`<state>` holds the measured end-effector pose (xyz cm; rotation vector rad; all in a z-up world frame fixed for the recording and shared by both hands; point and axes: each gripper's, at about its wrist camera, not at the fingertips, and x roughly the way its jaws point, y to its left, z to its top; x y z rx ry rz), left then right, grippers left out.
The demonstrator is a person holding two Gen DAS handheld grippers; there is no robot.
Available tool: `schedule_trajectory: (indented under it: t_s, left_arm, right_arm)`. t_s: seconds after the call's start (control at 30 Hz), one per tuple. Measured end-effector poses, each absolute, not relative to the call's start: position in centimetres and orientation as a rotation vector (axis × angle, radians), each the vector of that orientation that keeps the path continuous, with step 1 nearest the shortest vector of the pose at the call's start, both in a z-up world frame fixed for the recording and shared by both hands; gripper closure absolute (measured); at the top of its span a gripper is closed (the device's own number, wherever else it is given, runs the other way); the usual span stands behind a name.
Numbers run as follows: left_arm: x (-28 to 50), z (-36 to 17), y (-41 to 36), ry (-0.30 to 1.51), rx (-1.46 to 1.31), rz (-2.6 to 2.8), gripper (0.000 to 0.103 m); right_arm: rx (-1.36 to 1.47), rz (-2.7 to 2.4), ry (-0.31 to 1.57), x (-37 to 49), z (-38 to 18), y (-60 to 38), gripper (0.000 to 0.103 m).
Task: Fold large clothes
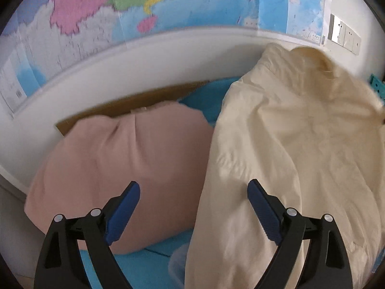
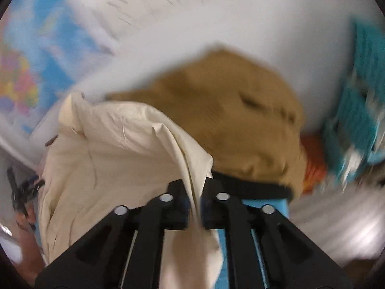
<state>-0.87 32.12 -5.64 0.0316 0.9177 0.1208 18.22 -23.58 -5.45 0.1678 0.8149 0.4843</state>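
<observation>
While your left gripper (image 1: 193, 190) hangs with its jaws spread wide and nothing between them, take stock from that side first. Left of the cream garment (image 1: 288, 149) lies a pink garment (image 1: 120, 159), a soft mound touching its edge, both resting on the blue surface (image 1: 134, 262). A strip of cardboard (image 1: 134, 106) shows beyond the pink one, and the map (image 1: 144, 7) runs along the wall behind everything. Your empty tongs hover over the seam where pink meets cream, so you are well placed to pin or catch the cream garment's near edge.

Now the right gripper (image 2: 193, 204): its jaws are pinched tight on a fold of the cream garment (image 2: 115, 149), and the cloth rises into a ridge straight into the pads. Right of that garment sits a tan bundle (image 2: 231, 120), with a teal object (image 2: 356, 110) further right, too blurred to name.

To do this fold well, I judge you should keep the right-hand pinch firm, carry that edge across in a smooth arc, and bring the left tongs down on the cream garment's opposite edge so the cloth stays taut. Keep it clear of the pink mound and watch that the tan bundle isn't dragged along.
</observation>
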Motion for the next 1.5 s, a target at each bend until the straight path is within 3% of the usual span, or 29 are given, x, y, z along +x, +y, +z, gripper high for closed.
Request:
schedule_trajectory:
  t_s: [0.07,0.1,0.13,0.2,0.23,0.3,0.4,0.47,0.53,0.57,0.6,0.7,0.8,0.87,0.93,1.0,1.13,1.23,1.37,1.5]
  left_arm:
    - [-1.7,-5.9,32.3,0.935,0.017,0.088,0.015]
    - [-2.1,-5.9,32.5,0.939,0.013,0.079,0.015]
    - [-2.7,-5.8,32.7,0.941,0.004,0.061,0.015]
    - [-4.3,-5.8,33.2,0.954,-0.033,-0.010,0.012]
    - [-5.0,-5.9,33.4,0.961,-0.048,-0.043,0.010]
    - [-6.7,-6.6,33.4,0.978,-0.076,-0.114,0.010]
    - [-8.4,-8.5,32.8,1.039,-0.092,-0.177,0.010]
    - [-8.9,-9.4,32.4,1.060,-0.087,-0.176,0.022]
    - [-9.1,-9.8,32.4,1.076,-0.114,-0.167,0.072]
    - [-9.4,-9.4,32.3,1.052,-0.107,-0.142,0.079]
    - [-9.5,-8.6,32.3,1.029,-0.100,-0.123,0.093]
    - [-9.2,-3.2,33.1,0.919,-0.089,-0.053,0.095]
    - [-7.4,1.2,35.4,0.853,-0.105,-0.011,0.094]
    - [-5.7,1.9,36.8,0.854,-0.118,0.025,0.085]
    - [-3.4,0.6,38.3,0.905,-0.076,0.115,0.051]
    - [-1.2,-3.2,39.5,1.009,0.038,0.330,0.034]
    - [-1.4,-6.5,38.1,1.038,0.137,0.451,0.034]
    - [-4.9,-4.0,35.6,0.896,0.200,0.517,0.020]
    - [-10.4,-1.1,31.7,0.744,0.202,0.343,0.016]
    - [-14.9,-2.2,24.3,0.685,0.263,0.034,0.014]
  right_arm:
    - [0.164,0.463,0.825,18.5,-7.1,-22.9,0.073]
    - [0.142,0.444,0.816,18.4,-7.2,-22.4,0.060]
    - [0.119,0.420,0.796,18.1,-7.2,-21.9,0.054]
    - [0.109,0.421,0.757,17.0,-6.2,-21.5,0.051]
    - [0.126,0.455,0.738,16.3,-5.6,-21.5,0.043]
    - [0.133,0.496,0.699,15.2,-4.9,-21.8,0.034]
    - [0.083,0.498,0.654,13.6,-3.9,-20.9,0.031]
    - [0.085,0.515,0.649,13.3,-4.1,-20.6,0.027]
    - [0.100,0.511,0.649,13.4,-4.4,-20.7,0.027]
    - [0.111,0.518,0.651,13.5,-4.6,-20.8,0.027]
    - [0.128,0.523,0.653,13.5,-4.7,-20.9,0.027]
    - [0.140,0.525,0.650,13.5,-4.6,-21.1,0.028]
    - [0.141,0.532,0.628,13.1,-4.0,-21.0,0.028]
    - [0.129,0.540,0.613,12.7,-3.8,-20.8,0.028]
    - [0.106,0.529,0.611,12.5,-3.9,-20.4,0.028]
    - [0.083,0.514,0.623,12.6,-4.5,-20.0,0.028]
    - [0.057,0.485,0.641,12.1,-5.2,-20.3,0.029]
    - [0.048,0.526,0.601,9.5,-4.5,-21.1,0.027]
    - [-0.015,0.651,0.511,3.5,-3.5,-21.0,0.025]
    - [-0.203,0.802,0.479,-3.4,-5.7,-18.0,0.024]
